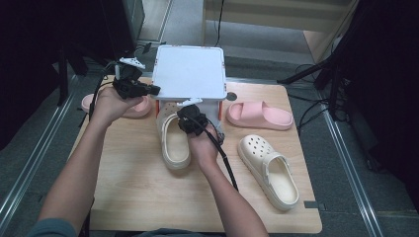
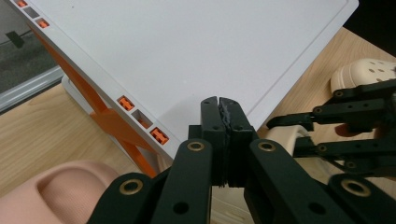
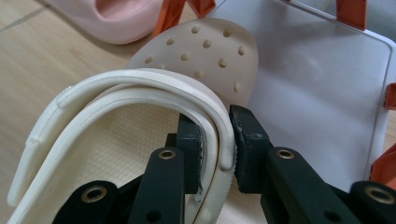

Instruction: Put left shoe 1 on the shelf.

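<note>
On the wooden table (image 1: pixel 138 187) stands a white rack with orange struts (image 1: pixel 190 71), its flat top level. The right gripper (image 1: pixel 190 118) sits at the side of a cream clog (image 1: pixel 174 143) whose toe lies under the rack, while the left gripper (image 1: pixel 148 90) is held at the rack's left edge, above a pink slide (image 1: pixel 133 109). A second cream clog (image 1: pixel 269 170) lies well apart towards the right near corner, and a second pink slide (image 1: pixel 259 115) lies just right of the rack.
</note>
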A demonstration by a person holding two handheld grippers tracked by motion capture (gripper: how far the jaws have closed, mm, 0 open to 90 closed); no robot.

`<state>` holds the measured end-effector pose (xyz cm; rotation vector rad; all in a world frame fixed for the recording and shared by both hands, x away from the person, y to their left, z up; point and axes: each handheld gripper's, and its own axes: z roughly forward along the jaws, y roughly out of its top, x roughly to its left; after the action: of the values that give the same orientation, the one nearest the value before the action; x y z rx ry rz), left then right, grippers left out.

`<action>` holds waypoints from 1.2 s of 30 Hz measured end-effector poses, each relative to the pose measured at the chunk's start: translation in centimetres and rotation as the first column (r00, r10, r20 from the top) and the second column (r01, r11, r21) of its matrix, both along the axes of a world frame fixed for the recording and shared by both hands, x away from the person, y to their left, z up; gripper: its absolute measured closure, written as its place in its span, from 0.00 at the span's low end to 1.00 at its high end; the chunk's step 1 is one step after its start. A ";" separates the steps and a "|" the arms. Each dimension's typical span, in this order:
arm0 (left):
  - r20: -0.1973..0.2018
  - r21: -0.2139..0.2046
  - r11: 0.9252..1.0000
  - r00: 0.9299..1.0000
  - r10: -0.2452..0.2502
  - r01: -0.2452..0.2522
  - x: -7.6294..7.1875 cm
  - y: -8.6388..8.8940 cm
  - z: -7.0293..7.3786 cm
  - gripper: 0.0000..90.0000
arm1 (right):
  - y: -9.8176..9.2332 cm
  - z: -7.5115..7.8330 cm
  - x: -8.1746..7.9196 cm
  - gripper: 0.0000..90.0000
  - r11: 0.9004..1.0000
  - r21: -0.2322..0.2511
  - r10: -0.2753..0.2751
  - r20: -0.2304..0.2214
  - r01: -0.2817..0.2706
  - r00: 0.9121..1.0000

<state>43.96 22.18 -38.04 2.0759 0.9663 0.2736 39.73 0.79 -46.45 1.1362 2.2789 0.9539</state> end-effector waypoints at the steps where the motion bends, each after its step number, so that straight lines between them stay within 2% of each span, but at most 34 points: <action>1: 0.000 -0.001 1.000 1.000 0.000 0.000 0.0 0.0 0.0 0.99 | 0.1 -0.1 0.1 0.84 1.000 -0.002 -0.003 0.002 0.003 1.000; 6: -0.001 -0.004 1.000 1.000 -0.004 0.004 0.0 0.1 0.0 0.99 | 0.7 -0.5 0.3 0.82 1.000 -0.003 -0.029 0.022 0.029 0.999; 10: 0.000 -0.005 1.000 1.000 -0.004 0.004 0.0 0.1 -0.1 0.99 | 0.5 -0.5 0.2 0.79 1.000 0.008 -0.020 0.001 0.020 1.000; 11: 0.001 -0.005 1.000 1.000 -0.005 0.005 0.0 0.1 -0.1 0.99 | 0.2 -0.6 0.1 0.76 0.999 0.032 -0.007 -0.027 0.008 1.000; 12: 0.000 -0.005 1.000 1.000 -0.004 0.004 0.0 0.1 -0.1 0.99 | 0.2 -0.6 0.0 0.75 0.999 0.039 -0.011 -0.034 0.012 0.999; 13: 0.000 -0.005 1.000 1.000 -0.004 0.004 0.0 0.1 -0.1 0.99 | 0.2 -0.6 0.0 0.75 0.999 0.039 -0.011 -0.034 0.012 0.999; 16: -0.001 -0.008 1.000 1.000 -0.004 0.004 0.0 0.1 -0.1 0.99 | -0.4 -0.1 -0.5 0.70 0.995 0.095 0.015 -0.033 -0.012 0.999; 18: 0.000 -0.007 1.000 1.000 -0.003 0.003 0.0 0.1 -0.1 0.99 | -0.5 0.0 -0.7 0.69 0.995 0.103 0.020 -0.034 -0.016 0.999; 21: 0.000 -0.007 1.000 1.000 -0.002 0.002 0.0 0.1 -0.1 0.99 | -1.6 1.1 -2.0 0.71 0.987 0.154 0.061 -0.039 -0.054 0.997; 23: -0.001 -0.008 1.000 1.000 0.002 -0.002 0.0 0.1 -0.1 0.99 | -2.0 1.5 -2.9 0.71 0.988 0.139 0.080 -0.043 -0.073 0.996; 27: 0.000 -0.005 1.000 1.000 0.003 -0.003 0.0 0.1 -0.1 0.99 | -2.9 1.2 -5.1 0.72 0.989 0.092 0.113 -0.011 -0.112 0.994; 30: 0.001 -0.007 1.000 1.000 0.004 -0.004 0.0 0.0 -0.1 0.99 | -3.3 1.0 -5.3 0.69 0.989 0.099 0.108 -0.001 -0.108 0.994; 34: 0.004 -0.008 1.000 1.000 0.006 -0.006 0.0 0.0 -0.1 0.99 | -3.1 0.7 -4.7 0.57 0.987 0.123 0.105 0.003 -0.104 0.994; 36: 0.001 -0.011 1.000 1.000 0.004 -0.004 0.0 0.1 -0.1 0.99 | -3.0 0.7 -4.6 0.57 0.987 0.123 0.106 0.001 -0.105 0.994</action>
<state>43.96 22.25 -38.16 2.0639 0.9697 0.2712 35.14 -2.23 -45.71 1.0774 2.3325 1.1469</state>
